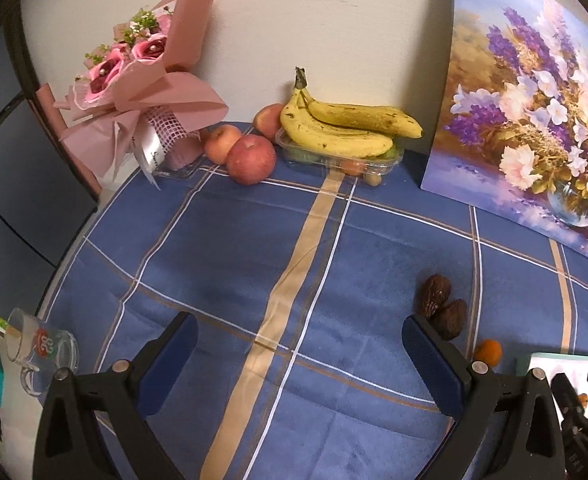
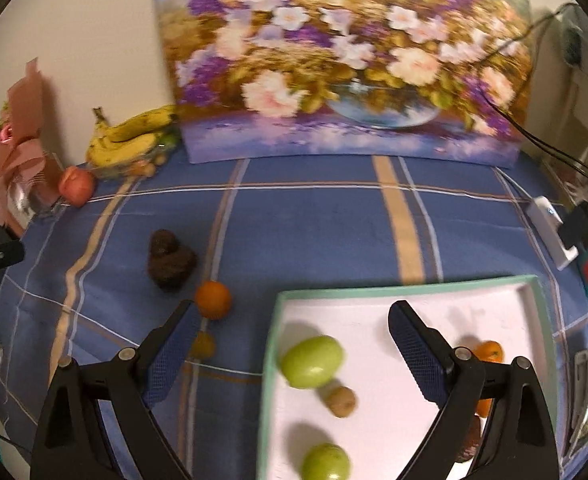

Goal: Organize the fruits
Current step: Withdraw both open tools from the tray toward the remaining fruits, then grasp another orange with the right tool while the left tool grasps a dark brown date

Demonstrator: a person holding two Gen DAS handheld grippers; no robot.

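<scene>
Both pairs of jaws stand spread wide with nothing between them: our left gripper [image 1: 300,346] hangs over bare blue checked cloth [image 1: 221,264] in the lower middle of its frame, and our right gripper [image 2: 291,334] straddles the left rim of the white tray [image 2: 506,304] at the bottom of its frame. In the right wrist view the tray fills the lower right and holds two green fruits [image 2: 312,361], a small brown fruit [image 2: 341,401] between them, and an orange fruit [image 2: 489,352] partly hidden behind the right finger. Just left of the tray, on the cloth, we see a small orange [image 2: 213,299] with a duller yellowish fruit [image 2: 202,345] below it, beside the left finger, and two dark brown dates [image 2: 169,259] further up and left. In the left wrist view, three apples [image 1: 250,159] sit at upper centre, near the wall, next to bananas [image 1: 346,130] that rest on a clear plastic punnet [image 1: 334,160]. A pink bouquet [image 1: 141,80] leans at upper left, a flower painting [image 1: 534,120] stands at the right edge, and a glass mug [image 1: 39,350] lies tilted at lower left.
</scene>
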